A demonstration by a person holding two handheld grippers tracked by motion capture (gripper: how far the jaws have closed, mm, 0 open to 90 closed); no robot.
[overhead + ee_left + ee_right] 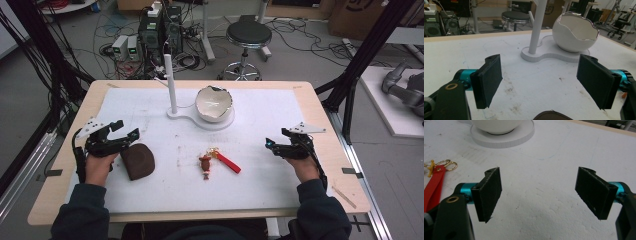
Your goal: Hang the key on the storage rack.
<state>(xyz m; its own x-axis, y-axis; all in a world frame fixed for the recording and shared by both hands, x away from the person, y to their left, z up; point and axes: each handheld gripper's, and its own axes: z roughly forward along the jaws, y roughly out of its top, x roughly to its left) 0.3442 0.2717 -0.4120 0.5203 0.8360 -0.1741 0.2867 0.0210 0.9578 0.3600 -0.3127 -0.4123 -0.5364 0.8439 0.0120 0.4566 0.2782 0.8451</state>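
High view. Your left tongs (126, 131) stand wide and empty, tips pointing toward the middle of the desk (320, 112). The brown pouch (138, 161) lies just beside them on your near side, almost under the jaws. Your right tongs (273, 145) are likewise wide and empty, on bare white mat. The keychain (218, 161) lies between the two hands, its red strap running slantwise toward your right and its little figure pointing at you; the left tongs look slightly nearer it, though the pouch sits beside that hand. The stand with its egg-shaped bowl (214, 104) is well back. Open room on all sides.

Left gripper view. Jaws apart, nothing between them. The pouch (551, 115) shows at the bottom edge, below the gap; you would likely need to dip and draw back. The bowl (575, 35) is ahead, well apart.

Right gripper view. Jaws apart over bare mat. The keychain's strap and gold rings (435, 180) lie off past the left jaw; the strap's long axis runs roughly along your reach.
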